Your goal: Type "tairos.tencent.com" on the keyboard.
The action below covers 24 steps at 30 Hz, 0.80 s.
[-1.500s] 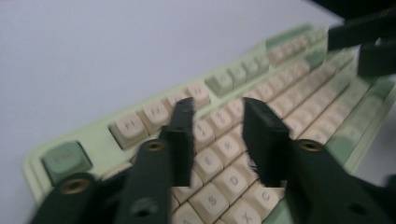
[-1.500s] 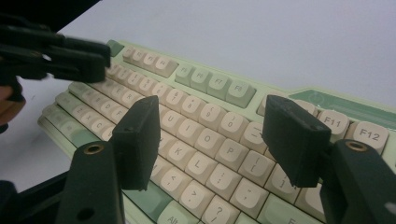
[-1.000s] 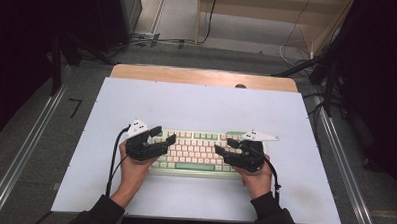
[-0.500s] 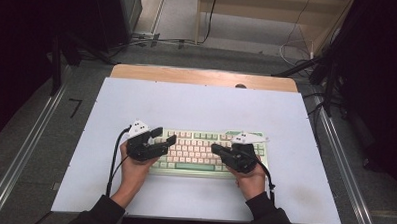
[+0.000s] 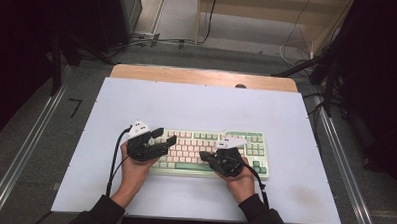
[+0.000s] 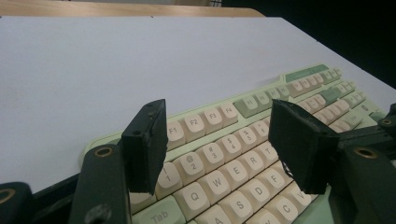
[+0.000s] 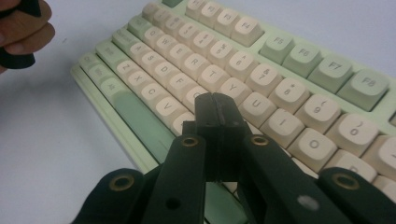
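A pale green keyboard [image 5: 195,140] with cream keys lies near the front of the white table. My left gripper [image 5: 166,136] hovers over the keyboard's left end, open, its jaws having just closed a little with nothing gripped between them. In the left gripper view the left gripper [image 6: 222,135] frames the number and QWERTY keys of the keyboard [image 6: 261,100]. My right gripper [image 5: 203,154] is over the middle of the keys, pointing left. In the right gripper view the right gripper [image 7: 215,100] is shut and holds nothing, its tip low over the letter rows of the keyboard [image 7: 224,70]; whether it touches a key I cannot tell.
The white table top [image 5: 202,102] has a wooden strip [image 5: 202,76] along its far edge. Metal rails [image 5: 25,151] run along both sides, and cables lie on the floor behind. The person's left hand [image 7: 21,28] shows at the upper left of the right gripper view.
The right gripper has shut its jaws and slid left along the keyboard toward its middle. The left gripper has stayed in place.
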Each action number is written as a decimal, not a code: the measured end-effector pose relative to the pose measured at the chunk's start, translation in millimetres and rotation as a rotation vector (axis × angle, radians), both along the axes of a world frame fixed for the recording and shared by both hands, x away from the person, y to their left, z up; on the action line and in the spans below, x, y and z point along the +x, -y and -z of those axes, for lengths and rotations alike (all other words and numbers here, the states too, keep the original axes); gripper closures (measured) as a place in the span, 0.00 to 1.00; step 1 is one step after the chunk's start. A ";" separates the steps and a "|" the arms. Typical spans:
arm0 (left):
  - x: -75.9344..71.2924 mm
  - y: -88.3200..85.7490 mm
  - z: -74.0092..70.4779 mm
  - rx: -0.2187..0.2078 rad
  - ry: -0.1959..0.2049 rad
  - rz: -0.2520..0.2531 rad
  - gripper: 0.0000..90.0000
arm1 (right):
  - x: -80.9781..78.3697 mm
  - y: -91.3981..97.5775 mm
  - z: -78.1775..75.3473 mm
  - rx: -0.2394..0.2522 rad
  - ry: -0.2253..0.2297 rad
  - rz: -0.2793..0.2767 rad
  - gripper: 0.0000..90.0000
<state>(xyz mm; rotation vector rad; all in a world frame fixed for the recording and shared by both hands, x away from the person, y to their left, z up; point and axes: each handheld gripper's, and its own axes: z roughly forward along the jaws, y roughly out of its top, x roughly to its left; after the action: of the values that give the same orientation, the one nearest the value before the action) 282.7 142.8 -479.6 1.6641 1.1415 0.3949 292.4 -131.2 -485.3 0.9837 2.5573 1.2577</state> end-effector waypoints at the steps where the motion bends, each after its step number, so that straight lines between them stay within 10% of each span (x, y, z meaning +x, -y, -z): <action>1: -0.1 0.1 0.0 0.000 0.000 0.001 0.43 | -0.3 -1.2 0.8 -0.003 0.000 -0.003 0.97; 10: -0.4 0.8 -0.1 -0.004 0.001 0.006 0.43 | -0.9 -4.3 3.4 -0.034 0.001 -0.008 0.97; 24: -0.3 0.9 0.0 -0.005 -0.003 0.013 0.43 | 10.1 36.5 -17.1 0.096 -0.001 0.169 0.40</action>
<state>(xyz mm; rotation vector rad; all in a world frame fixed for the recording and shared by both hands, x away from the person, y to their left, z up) 282.4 141.9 -479.6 1.6674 1.1322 0.3812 302.5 -167.7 -468.2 1.1920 2.3750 1.3430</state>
